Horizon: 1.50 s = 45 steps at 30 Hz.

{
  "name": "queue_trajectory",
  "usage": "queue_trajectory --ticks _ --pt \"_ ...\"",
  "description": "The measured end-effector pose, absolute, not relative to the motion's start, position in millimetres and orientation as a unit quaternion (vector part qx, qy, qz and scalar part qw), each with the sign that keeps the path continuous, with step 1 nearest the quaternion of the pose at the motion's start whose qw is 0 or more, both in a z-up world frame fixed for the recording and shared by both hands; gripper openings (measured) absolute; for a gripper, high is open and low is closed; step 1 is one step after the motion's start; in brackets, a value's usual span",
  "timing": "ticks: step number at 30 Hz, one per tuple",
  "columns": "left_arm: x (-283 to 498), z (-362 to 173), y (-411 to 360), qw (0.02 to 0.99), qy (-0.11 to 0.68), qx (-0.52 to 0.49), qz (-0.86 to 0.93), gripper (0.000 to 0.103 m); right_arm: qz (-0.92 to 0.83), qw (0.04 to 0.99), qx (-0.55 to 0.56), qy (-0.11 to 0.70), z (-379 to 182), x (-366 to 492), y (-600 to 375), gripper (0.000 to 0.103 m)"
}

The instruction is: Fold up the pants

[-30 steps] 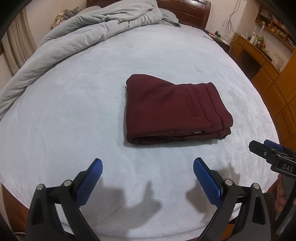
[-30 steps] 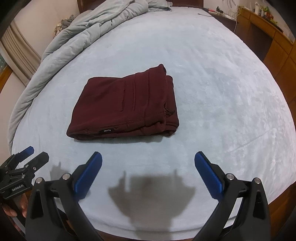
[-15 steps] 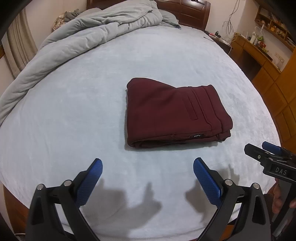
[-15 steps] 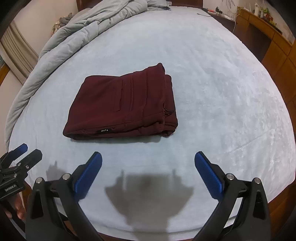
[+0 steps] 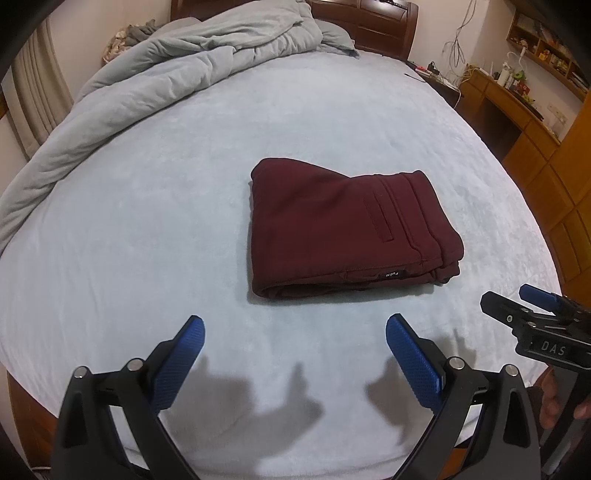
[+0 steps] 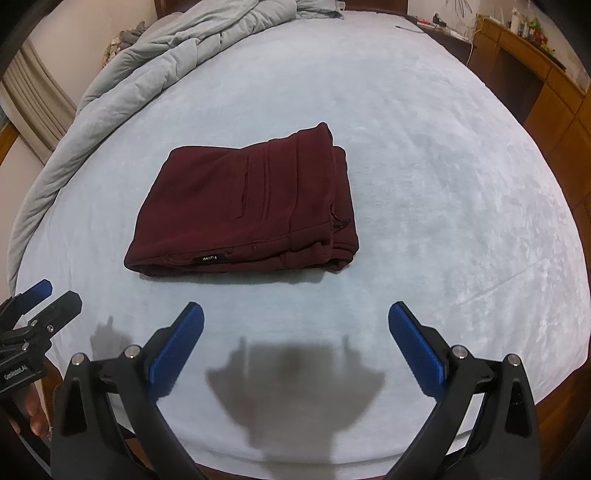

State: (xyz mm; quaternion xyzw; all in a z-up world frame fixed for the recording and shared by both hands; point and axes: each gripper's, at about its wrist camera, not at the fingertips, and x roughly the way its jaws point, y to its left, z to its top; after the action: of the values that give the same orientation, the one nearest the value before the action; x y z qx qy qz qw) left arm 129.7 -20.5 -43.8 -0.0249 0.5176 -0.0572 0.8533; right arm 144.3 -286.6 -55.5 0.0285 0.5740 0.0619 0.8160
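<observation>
The dark red pants (image 5: pixel 343 229) lie folded in a compact rectangle on the light blue bed sheet (image 5: pixel 147 229), with a small black label on the near edge. They also show in the right wrist view (image 6: pixel 251 206). My left gripper (image 5: pixel 295 350) is open and empty, held above the sheet short of the pants. My right gripper (image 6: pixel 295 336) is open and empty, also short of the pants. Each gripper shows at the edge of the other's view, the right one (image 5: pixel 535 314) and the left one (image 6: pixel 40 306).
A crumpled grey duvet (image 5: pixel 155 77) lies along the far left of the bed. A wooden headboard (image 5: pixel 373 22) stands behind it. A wooden desk and cabinets (image 5: pixel 535 122) stand to the right. The bed's near edge (image 6: pixel 295 469) is just below my grippers.
Both grippers have drawn back slightly from the pants, staying open. The folded pants have not moved.
</observation>
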Motion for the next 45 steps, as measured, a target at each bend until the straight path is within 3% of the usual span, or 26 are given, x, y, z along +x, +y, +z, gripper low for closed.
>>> queue_trajectory --ticks 45 --pt "130.7 -38.8 -22.6 0.856 0.514 -0.025 -0.051 0.099 0.056 0.808 0.024 0.586 -65.5 150.3 -294.1 0.1"
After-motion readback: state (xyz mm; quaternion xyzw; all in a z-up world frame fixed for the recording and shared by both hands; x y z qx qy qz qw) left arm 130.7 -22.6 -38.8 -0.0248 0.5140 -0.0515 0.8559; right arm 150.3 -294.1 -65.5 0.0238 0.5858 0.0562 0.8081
